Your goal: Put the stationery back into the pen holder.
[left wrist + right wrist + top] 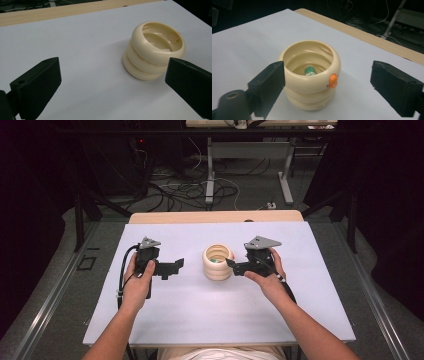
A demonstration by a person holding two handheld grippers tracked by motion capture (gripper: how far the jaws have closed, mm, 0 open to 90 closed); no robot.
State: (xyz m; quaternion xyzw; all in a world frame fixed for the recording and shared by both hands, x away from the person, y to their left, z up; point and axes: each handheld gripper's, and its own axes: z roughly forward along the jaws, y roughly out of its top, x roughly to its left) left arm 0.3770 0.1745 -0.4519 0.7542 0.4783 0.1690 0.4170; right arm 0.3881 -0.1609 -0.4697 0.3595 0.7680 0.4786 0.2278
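A cream pot (217, 262) built like three stacked rings stands upright mid-table. In the right gripper view a small green-and-white piece (310, 70) lies at the bottom of the pot (312, 95). A small orange piece (333, 80) sits against the outside of its top ring; I cannot tell if it rests there. My right gripper (231, 263) is just right of the pot, jaws open (327, 77) and holding nothing. My left gripper (172, 267) rests a short way left of the pot (155, 50), jaws wide open (111, 75) with bare table between them.
A white board (200, 315) covers the table, and a strip of wooden tabletop (215, 216) shows at its far edge. Beyond the table lie floor cables (180, 187) and the metal legs of another table (210, 175).
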